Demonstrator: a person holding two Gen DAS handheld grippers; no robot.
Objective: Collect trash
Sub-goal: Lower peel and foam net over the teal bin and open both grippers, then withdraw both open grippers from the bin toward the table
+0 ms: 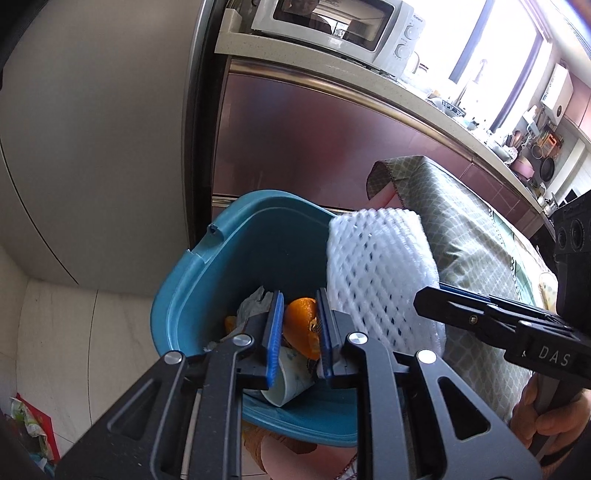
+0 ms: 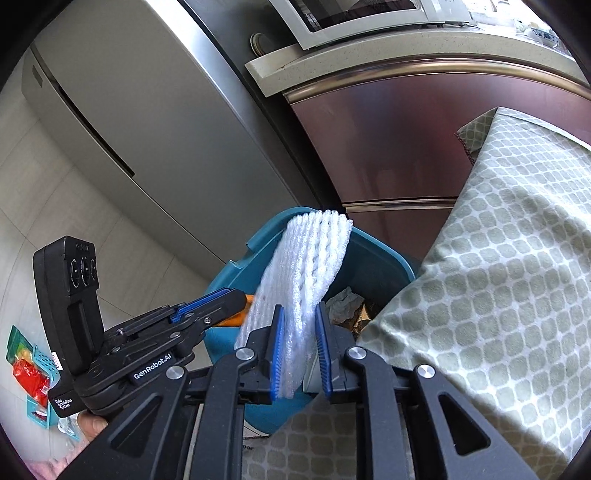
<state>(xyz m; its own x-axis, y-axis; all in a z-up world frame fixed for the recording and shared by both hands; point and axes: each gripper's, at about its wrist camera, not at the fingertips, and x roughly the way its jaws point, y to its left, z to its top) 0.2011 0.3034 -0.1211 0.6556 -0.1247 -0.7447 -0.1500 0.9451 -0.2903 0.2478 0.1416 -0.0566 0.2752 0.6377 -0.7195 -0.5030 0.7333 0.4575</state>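
Observation:
A teal bin (image 1: 207,280) stands on the floor beside the table, seen from above in both views. Inside it lie crumpled paper (image 1: 255,306) and a paper cup (image 1: 291,384). My left gripper (image 1: 300,293) hangs over the bin's mouth, shut on a piece of orange peel (image 1: 301,325). From the right wrist view the left gripper (image 2: 225,299) shows side-on at the bin's (image 2: 373,258) left rim, with peel (image 2: 231,320) at its tip. My right gripper (image 2: 298,308) is shut on a white foam fruit net (image 2: 310,258) that stands up over the bin. The net (image 1: 376,266) also fills the space right of the left gripper.
A table with a green patterned cloth (image 2: 498,258) crowds the bin's right side. A grey fridge (image 2: 129,110) and pink-brown cabinets (image 1: 314,129) stand behind, with a microwave (image 1: 332,26) on the counter. Colourful packets (image 2: 29,369) lie on the floor at left. A hand (image 1: 543,413) grips the right tool.

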